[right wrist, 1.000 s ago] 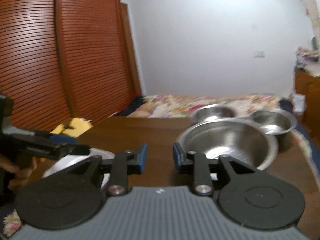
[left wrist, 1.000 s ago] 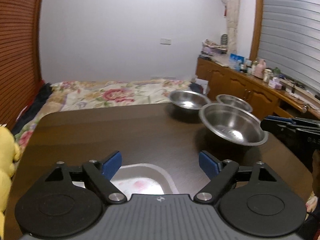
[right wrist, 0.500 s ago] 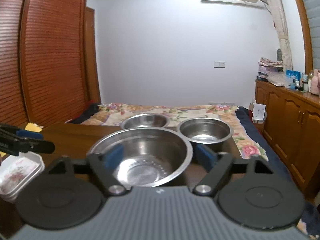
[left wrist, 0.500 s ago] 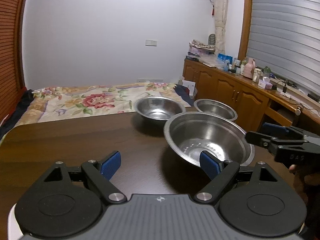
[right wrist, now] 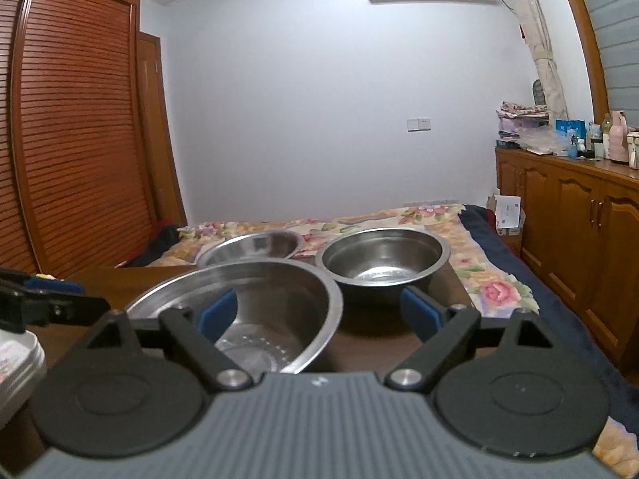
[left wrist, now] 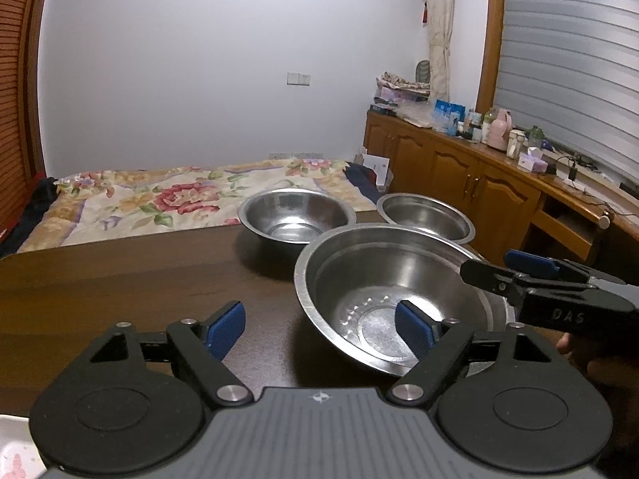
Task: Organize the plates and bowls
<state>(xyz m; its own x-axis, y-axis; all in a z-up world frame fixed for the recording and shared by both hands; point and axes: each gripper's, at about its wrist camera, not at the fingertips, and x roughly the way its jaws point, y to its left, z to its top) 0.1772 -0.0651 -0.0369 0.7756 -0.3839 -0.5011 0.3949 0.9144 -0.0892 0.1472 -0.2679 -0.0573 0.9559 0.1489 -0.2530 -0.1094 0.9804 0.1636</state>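
Note:
Three steel bowls stand on the dark wooden table [left wrist: 120,279]. The large bowl [left wrist: 383,291] [right wrist: 271,299] is nearest. A medium bowl [left wrist: 295,219] [right wrist: 255,245] and another [left wrist: 427,215] [right wrist: 383,259] stand behind it at the table's far edge. My left gripper [left wrist: 319,327] is open and empty, its right finger over the large bowl's near rim. My right gripper [right wrist: 319,311] is open and empty, straddling the large bowl's right rim; it shows in the left view [left wrist: 531,279]. White floral plates [right wrist: 20,355] [left wrist: 16,451] sit at the near left.
A bed with a floral cover [left wrist: 159,203] lies just beyond the table's far edge. Wooden cabinets [left wrist: 479,183] with bottles and clutter line the right wall. A slatted wooden wardrobe [right wrist: 72,151] stands on the left.
Both grippers swung right from the plates toward the bowls and moved closer to the large bowl. My right gripper opened wide from a narrow gap.

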